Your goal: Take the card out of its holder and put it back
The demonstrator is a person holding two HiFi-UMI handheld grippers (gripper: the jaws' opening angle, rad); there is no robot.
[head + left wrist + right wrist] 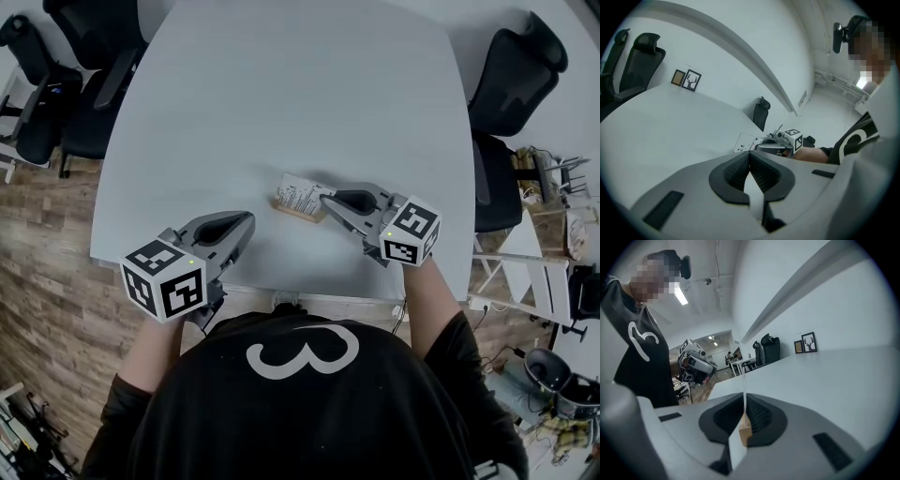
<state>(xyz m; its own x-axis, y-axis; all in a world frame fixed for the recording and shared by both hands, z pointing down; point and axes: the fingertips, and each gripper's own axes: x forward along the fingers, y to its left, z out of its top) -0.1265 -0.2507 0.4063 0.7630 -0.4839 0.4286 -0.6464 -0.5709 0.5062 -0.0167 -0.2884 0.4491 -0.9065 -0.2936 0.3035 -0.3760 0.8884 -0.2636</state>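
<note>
Closest thing in the head view is the person's black shirt (309, 422). Right past it is the left tool (249, 221), over the table (281, 94) near the front edge, clenched on nothing with its pads pressed together at the tips. The action's on the other side: the card (300, 194) stands in its little wooden holder (298, 215) on the table, just ahead of the person and a bit to the right. Its long axis runs left-right across the table, right end slightly nearer the person, printed face toward them. The right tool (327, 199) comes in from the card's right end, pointing along its length. It's clamped on the card, which shows edge-on and upright between the pads in the right gripper view, with the holder's end just below.
</note>
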